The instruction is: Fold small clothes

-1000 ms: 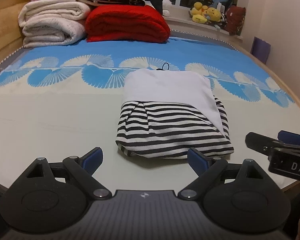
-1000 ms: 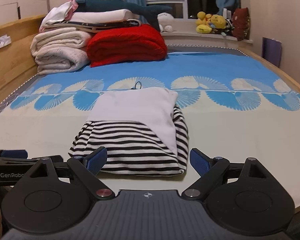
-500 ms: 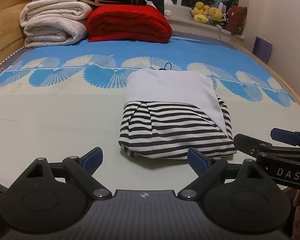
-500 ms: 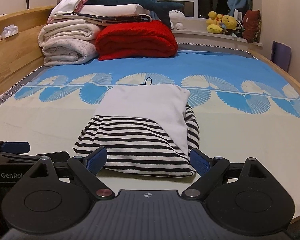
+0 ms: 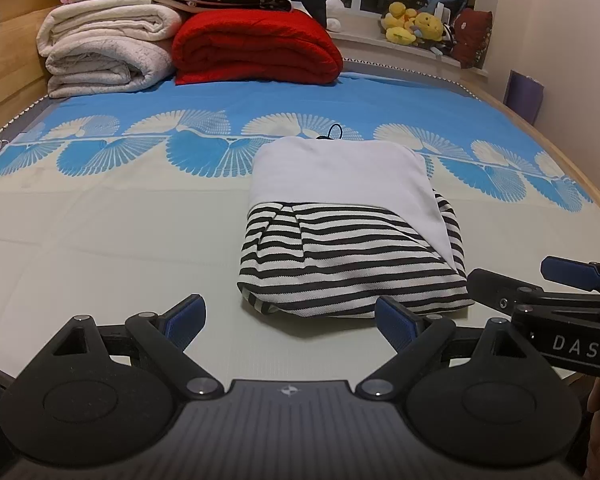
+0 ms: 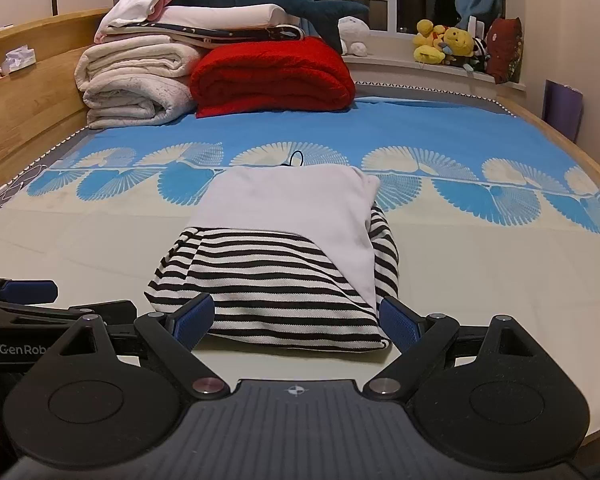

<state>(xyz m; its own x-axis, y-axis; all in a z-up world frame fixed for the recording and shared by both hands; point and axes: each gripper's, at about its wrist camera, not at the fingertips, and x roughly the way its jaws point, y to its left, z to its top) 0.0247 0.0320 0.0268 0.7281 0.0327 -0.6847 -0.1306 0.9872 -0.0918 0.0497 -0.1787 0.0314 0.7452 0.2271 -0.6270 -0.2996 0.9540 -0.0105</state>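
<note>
A folded garment (image 5: 348, 224), white on top with black-and-white stripes at the near end, lies on the bed; it also shows in the right wrist view (image 6: 284, 252). My left gripper (image 5: 290, 322) is open and empty, just short of the garment's near left edge. My right gripper (image 6: 296, 320) is open and empty, its fingers on either side of the garment's near edge without gripping it. The right gripper also shows at the right of the left wrist view (image 5: 540, 292), and the left gripper at the left of the right wrist view (image 6: 40, 300).
The bed sheet (image 5: 100, 240) is cream near me and blue with fan patterns farther off. Folded white blankets (image 5: 104, 52) and a red blanket (image 5: 256, 48) are stacked at the far end. Plush toys (image 5: 416, 26) sit on the windowsill. A wooden bed frame (image 6: 28, 112) runs along the left.
Both grippers have moved slightly forward toward the garment, staying open. The garment has not moved.
</note>
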